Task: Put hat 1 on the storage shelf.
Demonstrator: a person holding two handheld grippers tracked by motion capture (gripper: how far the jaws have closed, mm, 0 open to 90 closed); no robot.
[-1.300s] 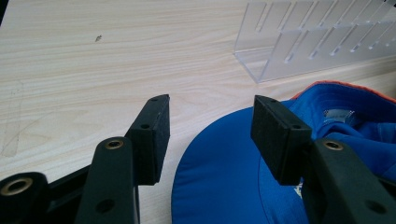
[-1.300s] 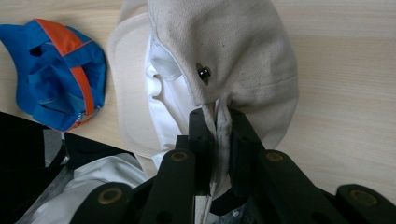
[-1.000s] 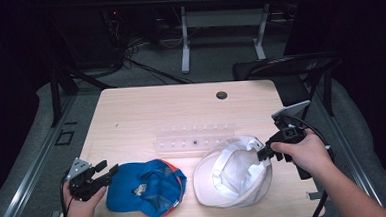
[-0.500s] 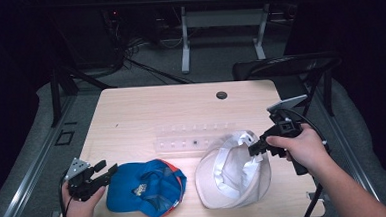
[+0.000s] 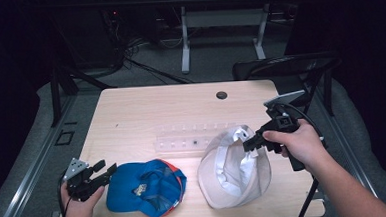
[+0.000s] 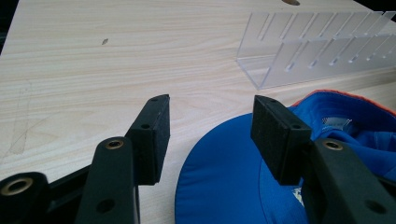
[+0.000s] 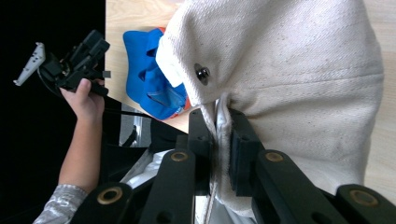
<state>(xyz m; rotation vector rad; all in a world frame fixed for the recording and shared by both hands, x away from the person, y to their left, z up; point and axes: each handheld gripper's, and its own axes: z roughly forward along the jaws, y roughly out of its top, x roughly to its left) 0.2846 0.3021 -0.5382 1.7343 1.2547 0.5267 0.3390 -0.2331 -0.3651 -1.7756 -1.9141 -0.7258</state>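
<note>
Pinching the rim of a soft cream cotton cap [image 5: 234,169] near the table's [image 5: 146,111] front right corner, the right gripper [image 5: 248,144] has its jaws clamped tight on fabric.
Light and floppy, it likely handles best by that stiffer rim. The right gripper view reveals a metal snap [image 7: 202,73]; the left gripper [image 6: 210,135] gapes empty over a blue fabric cap [image 6: 243,186].
</note>
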